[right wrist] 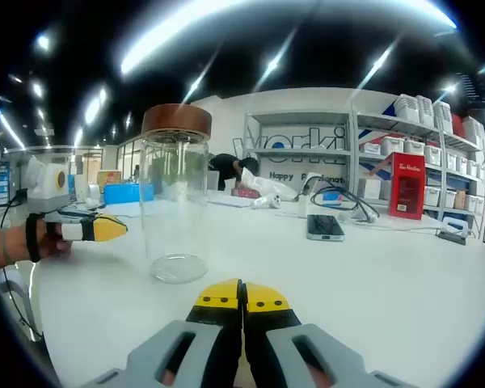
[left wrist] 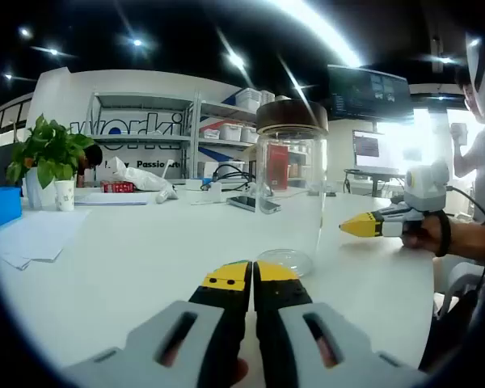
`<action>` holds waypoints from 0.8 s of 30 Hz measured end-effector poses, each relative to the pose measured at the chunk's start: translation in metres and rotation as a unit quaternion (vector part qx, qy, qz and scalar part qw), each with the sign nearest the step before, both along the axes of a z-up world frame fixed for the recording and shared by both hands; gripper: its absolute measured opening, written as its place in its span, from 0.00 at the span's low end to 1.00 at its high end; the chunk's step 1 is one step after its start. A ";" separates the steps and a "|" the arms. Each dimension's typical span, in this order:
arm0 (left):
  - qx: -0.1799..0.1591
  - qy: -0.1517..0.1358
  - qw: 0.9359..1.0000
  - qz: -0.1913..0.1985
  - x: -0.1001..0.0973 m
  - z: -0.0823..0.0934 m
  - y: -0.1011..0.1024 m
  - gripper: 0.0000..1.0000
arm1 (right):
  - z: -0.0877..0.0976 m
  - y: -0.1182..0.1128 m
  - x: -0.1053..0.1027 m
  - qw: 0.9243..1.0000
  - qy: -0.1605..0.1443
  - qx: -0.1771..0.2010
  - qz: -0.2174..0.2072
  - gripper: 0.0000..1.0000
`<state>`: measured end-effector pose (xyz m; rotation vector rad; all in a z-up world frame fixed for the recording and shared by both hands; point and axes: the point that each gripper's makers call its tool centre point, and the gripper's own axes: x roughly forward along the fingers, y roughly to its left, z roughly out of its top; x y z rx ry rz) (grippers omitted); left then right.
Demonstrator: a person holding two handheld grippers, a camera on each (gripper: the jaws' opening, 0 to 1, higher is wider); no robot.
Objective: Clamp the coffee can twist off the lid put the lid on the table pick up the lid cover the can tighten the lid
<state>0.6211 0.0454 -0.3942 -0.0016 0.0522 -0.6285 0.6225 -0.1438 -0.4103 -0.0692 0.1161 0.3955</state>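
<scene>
Closest to me, my left gripper [left wrist: 252,273] and right gripper [right wrist: 242,294] both sit pressed shut, empty. Just ahead stands the tall clear glass coffee can [left wrist: 289,194], dark brown round lid [left wrist: 292,116] on, upright on the white table [left wrist: 129,267]. Clamping comes first, I judge: one must open around the glass.

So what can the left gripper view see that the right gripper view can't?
Left gripper view: a potted plant, loose papers and a blue box at the table's far side.

Right gripper view: a red box on the shelves, and someone bending over far behind the jar.

Both: the clear glass jar standing upright on the white table with its brown lid on, a phone, and each view's own closed gripper.
</scene>
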 end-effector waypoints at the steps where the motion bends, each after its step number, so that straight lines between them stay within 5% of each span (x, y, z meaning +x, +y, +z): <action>1: 0.003 -0.002 1.000 -0.006 -0.001 0.001 -0.002 0.00 | 0.000 0.000 0.000 1.000 0.000 -0.001 0.001 0.00; 11: 0.027 -0.021 0.998 -0.044 -0.006 0.010 -0.018 0.00 | -0.001 0.001 0.000 1.000 0.000 -0.008 0.002 0.00; 24: 0.019 -0.022 0.999 -0.041 -0.006 0.012 -0.011 0.00 | -0.002 0.000 0.000 1.000 0.001 -0.010 -0.003 0.00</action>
